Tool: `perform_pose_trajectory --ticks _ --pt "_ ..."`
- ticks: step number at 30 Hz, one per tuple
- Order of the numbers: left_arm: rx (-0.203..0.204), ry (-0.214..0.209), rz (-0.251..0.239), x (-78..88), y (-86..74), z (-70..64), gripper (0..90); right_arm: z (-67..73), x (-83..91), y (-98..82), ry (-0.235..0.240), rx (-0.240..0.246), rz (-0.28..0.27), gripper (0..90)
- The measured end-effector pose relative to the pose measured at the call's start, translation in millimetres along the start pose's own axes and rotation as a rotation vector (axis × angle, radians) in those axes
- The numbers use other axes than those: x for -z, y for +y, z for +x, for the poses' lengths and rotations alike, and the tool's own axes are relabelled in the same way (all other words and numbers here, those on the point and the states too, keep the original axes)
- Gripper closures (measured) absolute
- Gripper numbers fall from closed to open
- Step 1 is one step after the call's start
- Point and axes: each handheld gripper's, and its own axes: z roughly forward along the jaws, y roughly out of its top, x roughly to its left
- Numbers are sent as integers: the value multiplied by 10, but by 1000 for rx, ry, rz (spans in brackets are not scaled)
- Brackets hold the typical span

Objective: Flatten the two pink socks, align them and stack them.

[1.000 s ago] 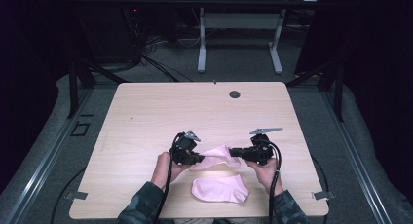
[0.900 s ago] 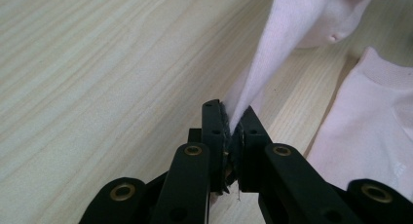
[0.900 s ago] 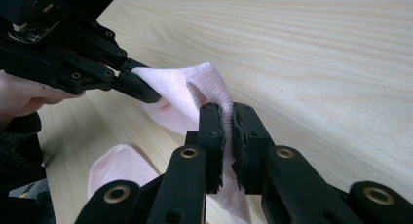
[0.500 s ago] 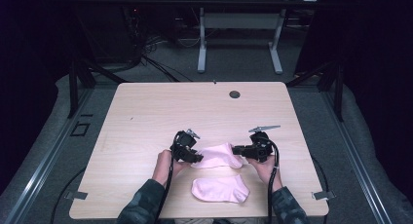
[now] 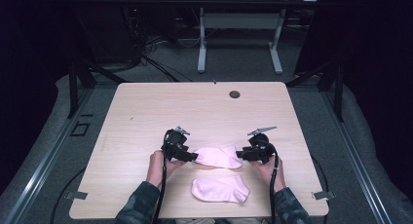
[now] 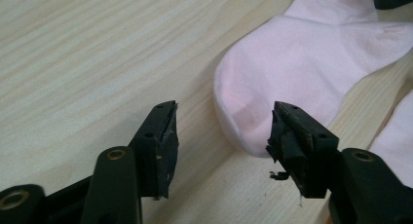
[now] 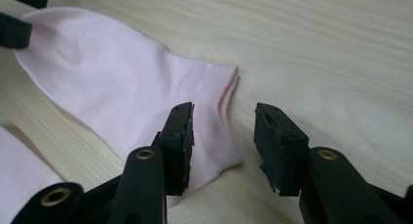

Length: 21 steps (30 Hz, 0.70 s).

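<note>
In the high view, you hold the left gripper (image 5: 191, 157) and the right gripper (image 5: 241, 155) low in the centre of the frame, one at each end of the far sock (image 5: 217, 157). This sock lies flat on the table (image 5: 146, 112), stretched between the two grippers, so I judge that you have just laid it out straight. The near sock (image 5: 220, 189) lies just below it, close to the bottom edge, apart from it and parallel; the two seem arranged as a pair.

In the left gripper view, the jaws of the left gripper (image 6: 221, 136) have just been opening and now stand apart. The rounded end of the far sock (image 6: 302, 73) lies between and beyond them, at centre right, and neither pad presses it. It rests on the wood by itself.

In the right gripper view, the jaws of the right gripper (image 7: 221, 134) have also just been opening and stand apart. The cuff end of the far sock (image 7: 126, 87) lies under the left jaw, free of any grip. The near sock (image 7: 19, 165) shows in the lower left corner.
</note>
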Motion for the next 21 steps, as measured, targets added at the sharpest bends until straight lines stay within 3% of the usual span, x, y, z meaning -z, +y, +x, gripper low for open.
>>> perform_pose_trajectory --ticks 3,4,7,10,17,21 --pt "4 1 4 -8 -2 -2 487 29 -24 -8 -9 24 14 598" --pt "-6 5 0 -9 2 -18 550 59 -48 -8 -19 53 27 619" --pt "-15 27 -4 -8 7 -34 638 85 -74 -8 -42 72 43 644" --pt "-20 26 9 -35 1 -36 724 113 -88 -11 -68 109 47 740" --pt "-37 41 27 -123 -47 -52 886 85 -86 -51 -33 99 30 843" --pt "-35 41 13 -131 -70 -60 895 63 -74 -74 -14 88 11 849"
